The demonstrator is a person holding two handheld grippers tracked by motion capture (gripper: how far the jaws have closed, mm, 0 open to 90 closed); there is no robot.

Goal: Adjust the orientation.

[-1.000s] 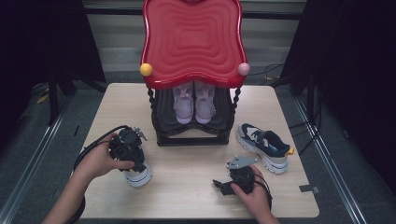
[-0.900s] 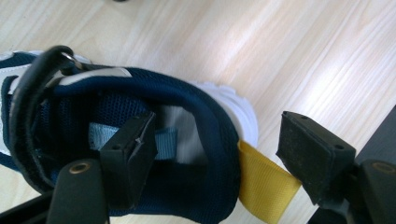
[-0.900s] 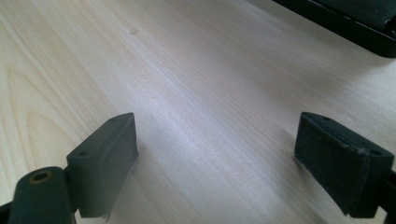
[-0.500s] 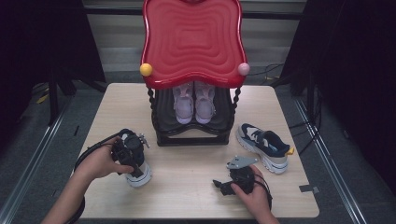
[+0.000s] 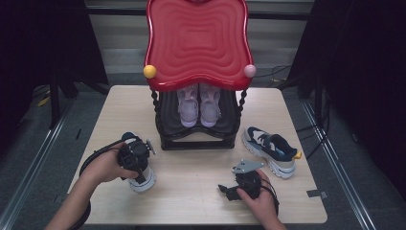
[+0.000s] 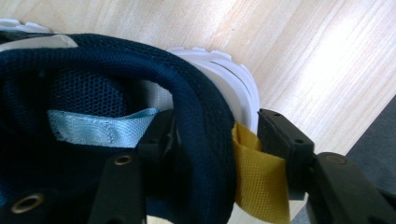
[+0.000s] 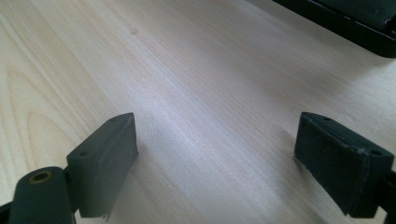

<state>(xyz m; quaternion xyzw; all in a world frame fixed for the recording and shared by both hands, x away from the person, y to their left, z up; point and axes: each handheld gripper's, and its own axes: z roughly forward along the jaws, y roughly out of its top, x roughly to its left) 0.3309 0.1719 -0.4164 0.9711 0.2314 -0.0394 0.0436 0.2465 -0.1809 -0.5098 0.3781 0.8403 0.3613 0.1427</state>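
Note:
A navy mesh shoe (image 6: 93,93) with a white sole (image 5: 142,182) stands at the table's front left. My left gripper (image 5: 134,155) comes down on its heel. In the left gripper view, one jaw sits inside the shoe and the other presses the yellow pull tab (image 6: 257,182) from outside. The left gripper (image 6: 217,133) has just been closing and is now shut on the padded heel collar. My right gripper (image 5: 225,190) rests low at the front right. It (image 7: 215,154) stands open over bare wood with nothing between its jaws.
A black rack with a wavy red top (image 5: 196,43) stands mid-table, with a pair of pink shoes (image 5: 198,105) on its shelf. The matching navy and white shoe (image 5: 270,148) lies to the rack's right. The wooden table (image 5: 191,191) is bare between my hands.
My left gripper has shifted slightly toward the front over the shoe's heel. The right gripper and the other shoe have stayed put.

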